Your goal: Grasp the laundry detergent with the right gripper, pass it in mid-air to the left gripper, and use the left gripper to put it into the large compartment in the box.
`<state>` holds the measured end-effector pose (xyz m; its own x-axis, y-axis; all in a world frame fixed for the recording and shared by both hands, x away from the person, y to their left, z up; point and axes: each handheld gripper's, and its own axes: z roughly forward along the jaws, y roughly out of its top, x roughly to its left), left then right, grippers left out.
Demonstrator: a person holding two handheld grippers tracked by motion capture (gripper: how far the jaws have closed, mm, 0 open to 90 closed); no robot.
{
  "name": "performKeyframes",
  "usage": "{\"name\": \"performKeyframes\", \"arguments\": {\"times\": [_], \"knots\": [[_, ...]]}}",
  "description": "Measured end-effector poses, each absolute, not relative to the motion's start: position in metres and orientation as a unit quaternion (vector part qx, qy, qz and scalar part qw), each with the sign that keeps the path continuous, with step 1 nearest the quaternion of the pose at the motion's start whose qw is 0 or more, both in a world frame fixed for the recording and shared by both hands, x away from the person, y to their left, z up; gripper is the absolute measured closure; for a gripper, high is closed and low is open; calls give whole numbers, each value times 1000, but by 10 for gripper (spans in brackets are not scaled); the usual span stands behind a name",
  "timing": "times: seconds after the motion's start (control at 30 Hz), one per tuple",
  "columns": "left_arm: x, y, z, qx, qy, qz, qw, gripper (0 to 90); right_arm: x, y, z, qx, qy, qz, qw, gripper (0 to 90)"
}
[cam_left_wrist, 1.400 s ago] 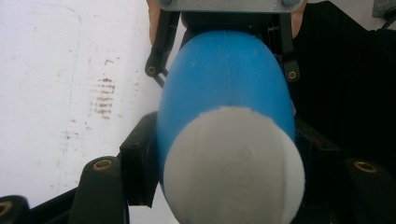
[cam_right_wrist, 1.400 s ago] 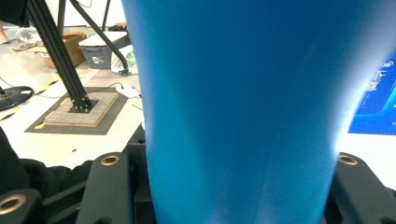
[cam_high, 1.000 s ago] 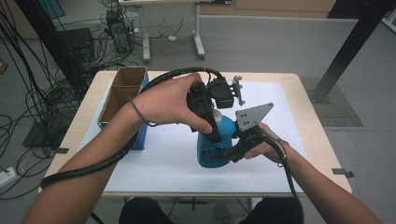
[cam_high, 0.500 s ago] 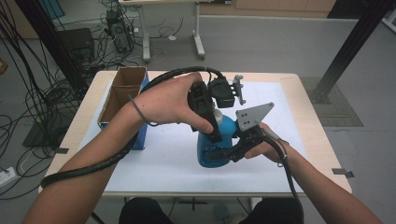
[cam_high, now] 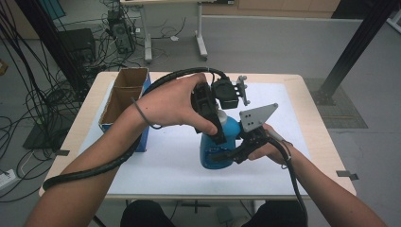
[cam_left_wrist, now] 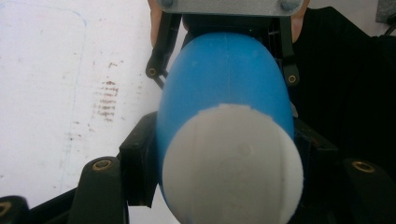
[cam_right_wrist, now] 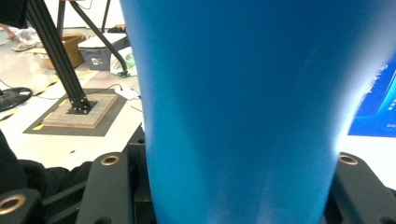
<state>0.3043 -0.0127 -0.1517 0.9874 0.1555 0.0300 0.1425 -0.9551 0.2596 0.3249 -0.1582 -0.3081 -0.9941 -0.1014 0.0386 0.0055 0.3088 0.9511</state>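
Blue bottle [cam_high: 218, 144] with a white cap [cam_left_wrist: 233, 163] stands upright on the worktop [cam_high: 165, 165], well to the right of the cardboard box [cam_high: 124, 97]. Left claw [cam_high: 213, 120] clamps its upper part from above; right claw [cam_high: 227, 155] grips its lower body from the side.

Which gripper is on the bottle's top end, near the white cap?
The left gripper, coming down from above beside the white cap. The right gripper clamps the blue bottle low on its body.
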Motion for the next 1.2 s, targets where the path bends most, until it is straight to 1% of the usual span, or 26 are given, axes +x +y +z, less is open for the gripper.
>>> {"name": "performKeyframes", "arguments": {"times": [0.53,0.73,0.83,0.93,1.07,1.2], "knots": [[300,-15,-148,989,77,36,123,380,326,-157,-311,27,-798,-600,51,407],[299,-13,-145,988,80,38,124,379,328,-158,-314,13,-800,-597,59,303],[300,-12,-145,988,86,39,122,379,328,-159,-314,10,-800,-597,61,230],[302,-10,-146,988,90,38,121,379,328,-158,-315,7,-798,-599,61,177],[303,-9,-146,987,96,38,123,379,328,-159,-315,6,-795,-604,52,113],[304,-8,-144,986,99,38,127,379,328,-159,-314,2,-793,-608,33,37]]}}
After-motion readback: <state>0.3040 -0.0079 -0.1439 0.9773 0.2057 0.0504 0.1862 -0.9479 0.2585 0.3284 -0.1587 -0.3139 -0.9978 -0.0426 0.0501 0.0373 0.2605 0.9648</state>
